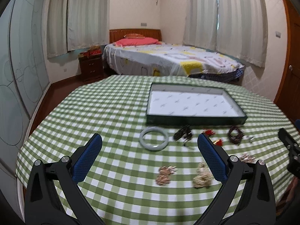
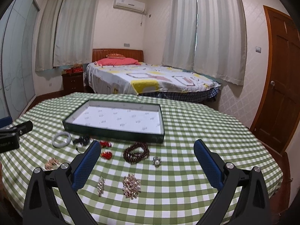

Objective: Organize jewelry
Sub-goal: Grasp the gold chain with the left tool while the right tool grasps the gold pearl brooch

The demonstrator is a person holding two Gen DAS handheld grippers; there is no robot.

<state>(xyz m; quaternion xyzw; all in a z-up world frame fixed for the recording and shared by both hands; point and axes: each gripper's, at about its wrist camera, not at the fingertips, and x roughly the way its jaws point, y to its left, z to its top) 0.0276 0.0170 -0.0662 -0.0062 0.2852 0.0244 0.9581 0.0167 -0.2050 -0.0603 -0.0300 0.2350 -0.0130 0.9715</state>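
A shallow dark green tray (image 1: pixel 195 119) (image 2: pixel 114 130) with a white patterned lining sits empty on the green checked table. In front of it lie a pale jade bangle (image 1: pixel 153 138) (image 2: pixel 61 139), a black piece (image 1: pixel 182 133) (image 2: pixel 81 140), red ornaments (image 2: pixel 106 154) (image 1: pixel 217 142), a dark beaded bracelet (image 2: pixel 136 152) (image 1: pixel 235 134), a small silver ring (image 2: pixel 156 160) and gold clusters (image 1: pixel 166 174) (image 1: pixel 201 177) (image 2: pixel 131 186) (image 2: pixel 100 185). My left gripper (image 1: pixel 150 142) hangs open above the bangle and gold clusters, holding nothing. My right gripper (image 2: pixel 147 148) is open over the beaded bracelet, also holding nothing.
The green checked tablecloth (image 1: pixel 116 108) (image 2: pixel 196 131) covers a round table. Behind it stand a bed (image 1: pixel 168 58), a dark nightstand (image 1: pixel 91 67), curtains and a wooden door (image 2: pixel 279 86). The other gripper's black body shows at each view's edge (image 1: pixel 290 150) (image 2: pixel 13 135).
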